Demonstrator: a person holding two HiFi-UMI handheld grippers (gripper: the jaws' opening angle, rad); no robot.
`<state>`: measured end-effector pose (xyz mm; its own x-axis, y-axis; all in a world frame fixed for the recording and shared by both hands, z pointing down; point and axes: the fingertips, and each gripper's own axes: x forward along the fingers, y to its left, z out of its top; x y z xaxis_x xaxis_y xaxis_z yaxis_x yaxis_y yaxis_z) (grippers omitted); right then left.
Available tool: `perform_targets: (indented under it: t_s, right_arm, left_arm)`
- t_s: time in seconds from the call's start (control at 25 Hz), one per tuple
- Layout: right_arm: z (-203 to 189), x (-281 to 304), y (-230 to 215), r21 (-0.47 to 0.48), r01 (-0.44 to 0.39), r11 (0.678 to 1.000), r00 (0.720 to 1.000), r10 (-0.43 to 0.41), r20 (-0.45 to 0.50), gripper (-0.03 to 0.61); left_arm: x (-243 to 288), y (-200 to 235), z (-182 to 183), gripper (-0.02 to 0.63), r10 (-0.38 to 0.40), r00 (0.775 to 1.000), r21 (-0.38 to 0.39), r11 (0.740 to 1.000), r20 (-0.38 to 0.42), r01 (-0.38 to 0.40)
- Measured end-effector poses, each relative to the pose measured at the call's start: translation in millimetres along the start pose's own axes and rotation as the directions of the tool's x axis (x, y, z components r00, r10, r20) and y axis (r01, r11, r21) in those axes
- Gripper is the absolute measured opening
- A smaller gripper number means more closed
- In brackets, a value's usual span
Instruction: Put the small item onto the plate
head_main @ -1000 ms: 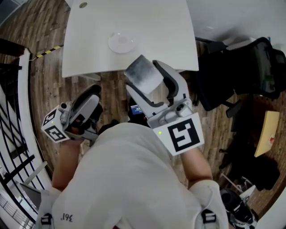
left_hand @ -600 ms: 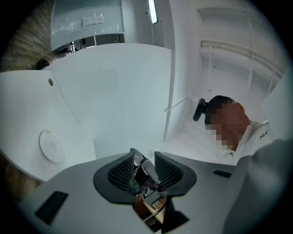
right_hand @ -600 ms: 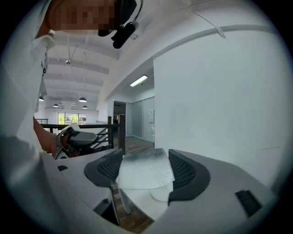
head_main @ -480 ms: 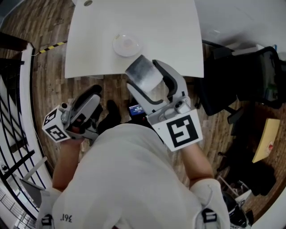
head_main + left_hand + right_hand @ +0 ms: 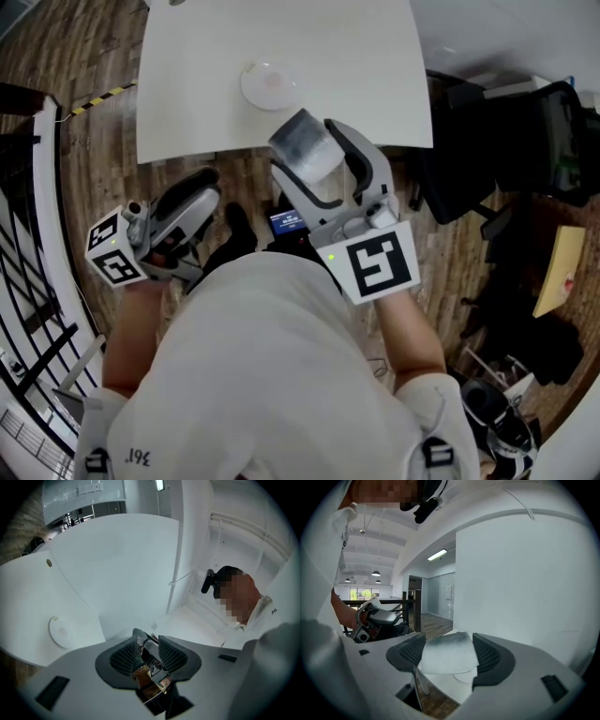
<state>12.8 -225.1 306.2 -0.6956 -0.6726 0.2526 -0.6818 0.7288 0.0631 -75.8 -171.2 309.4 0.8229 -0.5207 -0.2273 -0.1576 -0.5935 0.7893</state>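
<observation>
A small round white plate (image 5: 270, 84) lies near the front edge of the white table (image 5: 347, 56); it also shows in the left gripper view as the plate (image 5: 61, 631). My right gripper (image 5: 314, 157) is shut on the small item (image 5: 300, 145), a flat grey-white pouch, held in the air just short of the table's edge and below the plate. In the right gripper view the pouch (image 5: 449, 656) fills the gap between the pads. My left gripper (image 5: 192, 197) hangs low on the left over the floor, its jaws (image 5: 147, 646) close together with nothing gripped.
Black office chairs (image 5: 497, 159) stand to the right of the table. A dark railing (image 5: 37, 281) runs down the left side. Yellow-black tape (image 5: 98, 97) marks the wooden floor left of the table. A small lit screen (image 5: 286, 222) sits below the right gripper.
The table and plate have slid slightly lower and rightward in the head view. The right gripper still holds the pouch; the left gripper has shifted a little to the left.
</observation>
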Motion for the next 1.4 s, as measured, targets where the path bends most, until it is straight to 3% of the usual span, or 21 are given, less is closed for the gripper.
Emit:
perform_targets:
  t_s: [0.44,0.68,1.0,1.4]
  right_arm:
    - [-31,21,-24,-0.016,0.023,1.0,0.996,-0.025,-0.084,0.318]
    - [-61,45,-37,-0.008,0.001,1.0,0.988,-0.002,-0.152,0.318]
    - [-119,95,-53,0.003,-0.025,1.0,0.965,0.025,-0.261,0.318]
    - [-186,158,-79,-0.061,-0.048,0.997,0.912,0.019,-0.409,0.318]
  left_arm:
    - [26,34,-4,0.123,0.021,0.996,0.019,1.0,-0.087,-0.02]
    - [36,69,-4,0.123,0.101,0.991,0.051,0.994,-0.089,-0.096]
    - [45,134,-12,0.123,0.224,0.967,0.075,0.973,-0.12,-0.217]
    - [49,206,-18,0.124,0.337,0.928,0.095,0.941,-0.16,-0.326]
